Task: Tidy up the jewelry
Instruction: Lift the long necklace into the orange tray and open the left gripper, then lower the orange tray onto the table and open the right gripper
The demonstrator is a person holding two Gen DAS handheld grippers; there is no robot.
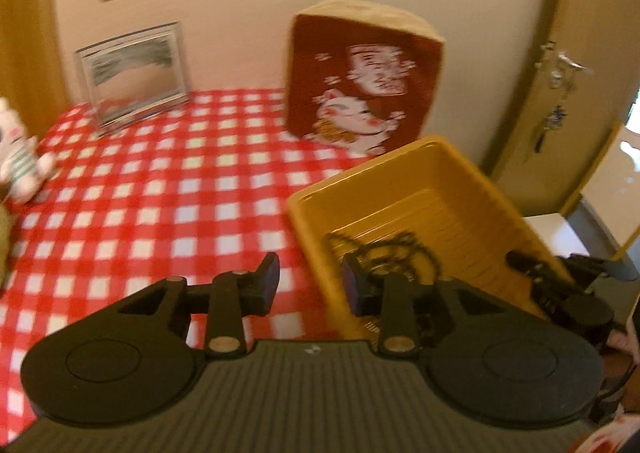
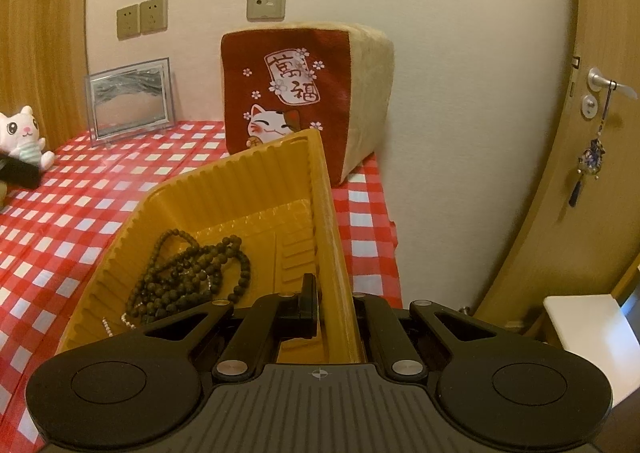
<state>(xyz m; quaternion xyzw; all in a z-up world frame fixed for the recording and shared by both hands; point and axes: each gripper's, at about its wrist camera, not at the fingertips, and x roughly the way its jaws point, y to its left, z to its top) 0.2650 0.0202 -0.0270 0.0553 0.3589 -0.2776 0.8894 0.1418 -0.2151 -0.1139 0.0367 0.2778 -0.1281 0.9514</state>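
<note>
A yellow plastic tray (image 2: 240,181) sits on the red-checked tablecloth and holds dark bead necklaces (image 2: 192,273) and a thin pearl strand (image 2: 107,327). My right gripper (image 2: 332,309) is shut on the tray's right wall, one finger inside and one outside. In the left wrist view the tray (image 1: 384,173) lies at the right with the beads (image 1: 384,253) inside. My left gripper (image 1: 310,283) is open and empty, straddling the tray's near left corner. The right gripper (image 1: 560,285) shows at the tray's right side.
A red lucky-cat cushion (image 2: 304,101) stands behind the tray against the wall. A sand-picture frame (image 2: 128,101) stands at the back left. A white plush cat (image 2: 24,137) sits at the left edge. A door (image 2: 600,133) with a hanging charm is at the right.
</note>
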